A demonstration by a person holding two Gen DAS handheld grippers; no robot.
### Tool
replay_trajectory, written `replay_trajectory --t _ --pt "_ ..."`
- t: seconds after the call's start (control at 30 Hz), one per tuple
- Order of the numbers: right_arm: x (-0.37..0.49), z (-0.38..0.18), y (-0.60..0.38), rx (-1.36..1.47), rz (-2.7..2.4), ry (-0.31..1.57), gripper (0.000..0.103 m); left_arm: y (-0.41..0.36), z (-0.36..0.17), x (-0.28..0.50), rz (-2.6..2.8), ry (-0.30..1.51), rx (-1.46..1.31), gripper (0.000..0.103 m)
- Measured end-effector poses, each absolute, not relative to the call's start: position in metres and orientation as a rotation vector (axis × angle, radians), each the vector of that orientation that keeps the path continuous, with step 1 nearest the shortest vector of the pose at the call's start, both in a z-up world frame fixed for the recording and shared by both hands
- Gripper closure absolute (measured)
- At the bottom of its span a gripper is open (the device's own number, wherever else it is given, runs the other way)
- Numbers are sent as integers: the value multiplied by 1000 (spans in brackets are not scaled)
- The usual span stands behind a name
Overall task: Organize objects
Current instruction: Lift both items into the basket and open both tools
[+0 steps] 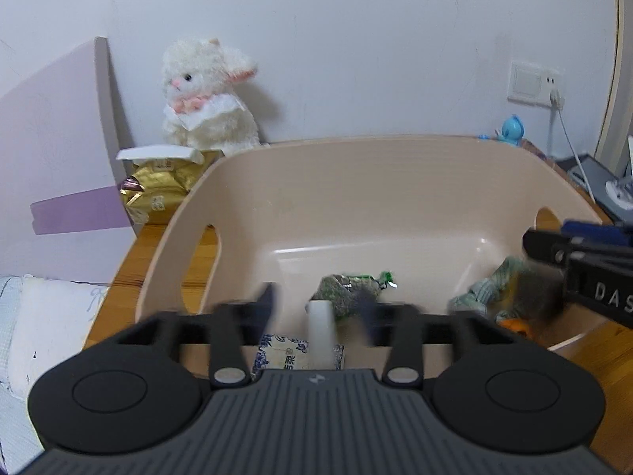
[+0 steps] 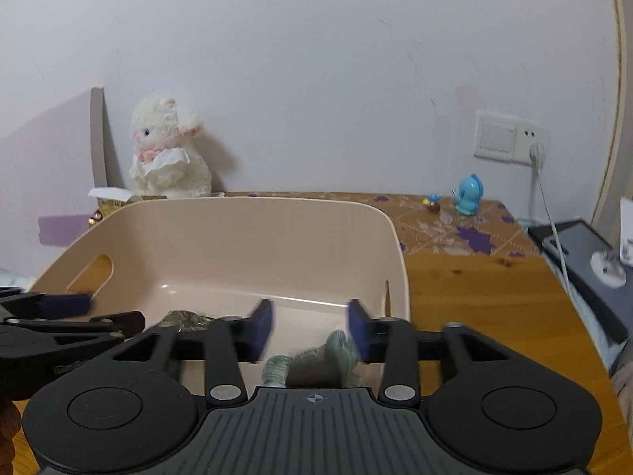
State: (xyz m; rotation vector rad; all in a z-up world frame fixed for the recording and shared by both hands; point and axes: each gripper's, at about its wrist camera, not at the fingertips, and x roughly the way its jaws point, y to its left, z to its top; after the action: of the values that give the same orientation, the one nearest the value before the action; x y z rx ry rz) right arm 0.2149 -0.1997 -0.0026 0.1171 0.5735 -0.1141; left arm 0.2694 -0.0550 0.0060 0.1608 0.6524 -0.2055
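- Two grippers are over the beige bin [image 2: 221,237] on my desk [image 2: 474,277]; both stand with fingers apart and nothing between them, though motion blur smears the tips.
- My right gripper [image 2: 310,328] sits directly above a pale green wrapped packet [image 2: 316,360], which lies just below and ahead of its fingers near the bin's right end. Its long axis seems to run roughly across the gap, but blur leaves me unsure.
- My left gripper [image 1: 316,301] is nearer the dark green packet [image 1: 348,289] on the bin floor, straight ahead of it.
- Only the left view shows a blue-and-white patterned sachet [image 1: 283,354] under that gripper and something orange beneath the right one; the right view alone shows the bare desk beyond the bin.
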Motion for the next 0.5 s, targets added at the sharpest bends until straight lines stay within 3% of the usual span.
replay_trajectory --t 0.07,0.13,0.2,0.23,0.5 --pt "206 3 -202 130 -121 551 34 -52 13 263 -201 632 147 23" --pt "196 10 -202 136 -111 528 30 -50 18 257 -207 631 147 22" --pt "186 16 -203 135 -120 515 5 -48 22 251 -202 629 147 19" --pt "180 19 -203 131 -122 502 0 -47 24 247 -196 627 147 18" --pt "142 27 -205 119 -103 501 0 -40 39 210 -184 586 145 8"
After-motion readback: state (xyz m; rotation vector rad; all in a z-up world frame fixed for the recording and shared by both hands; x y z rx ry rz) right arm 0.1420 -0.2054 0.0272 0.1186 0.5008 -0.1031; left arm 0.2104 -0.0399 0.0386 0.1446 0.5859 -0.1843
